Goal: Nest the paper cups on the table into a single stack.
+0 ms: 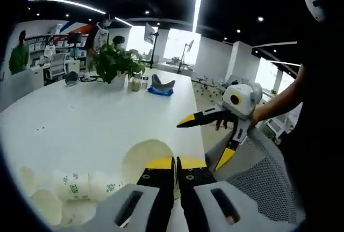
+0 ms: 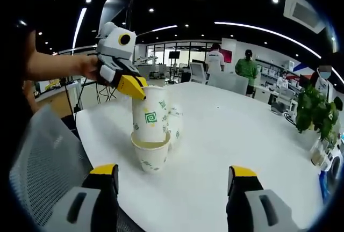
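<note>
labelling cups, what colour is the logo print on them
Green, on white paper cups; clearest in the right gripper view.

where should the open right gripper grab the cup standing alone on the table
Grip the bottom cup across its side wall just under the rim, coming in level from the front where the right gripper faces it. It stands upright, mouth up, and the left gripper already holds the stack entering it from above.

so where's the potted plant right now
In the left gripper view the potted plant stands at the table's far end, beside a small jar.
</note>
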The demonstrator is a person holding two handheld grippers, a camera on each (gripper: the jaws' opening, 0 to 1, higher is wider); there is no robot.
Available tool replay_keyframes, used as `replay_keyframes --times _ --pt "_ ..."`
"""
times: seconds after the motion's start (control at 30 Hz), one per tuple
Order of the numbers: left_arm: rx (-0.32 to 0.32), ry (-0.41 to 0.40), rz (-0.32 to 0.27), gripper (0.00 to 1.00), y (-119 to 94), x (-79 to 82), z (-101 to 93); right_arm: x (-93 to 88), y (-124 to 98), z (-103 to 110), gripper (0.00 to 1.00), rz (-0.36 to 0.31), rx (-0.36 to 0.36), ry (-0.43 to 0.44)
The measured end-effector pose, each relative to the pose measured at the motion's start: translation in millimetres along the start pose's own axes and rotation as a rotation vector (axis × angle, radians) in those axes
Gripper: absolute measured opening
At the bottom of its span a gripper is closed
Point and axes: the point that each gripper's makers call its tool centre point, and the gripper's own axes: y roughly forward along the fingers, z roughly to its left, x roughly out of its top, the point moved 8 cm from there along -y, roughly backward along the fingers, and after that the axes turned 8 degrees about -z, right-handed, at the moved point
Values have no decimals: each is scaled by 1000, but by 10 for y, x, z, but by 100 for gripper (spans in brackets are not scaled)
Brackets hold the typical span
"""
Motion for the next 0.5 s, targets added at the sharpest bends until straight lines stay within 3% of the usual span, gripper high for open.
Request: replay_keyframes --times 0.23,0.5 --pt "-2 43 48 0 64 -76 -15 -3 -1 -2 84 2 -2 0" --pt "3 61 63 0 95 -120 -16 -2 1 2 84 7 -3 0"
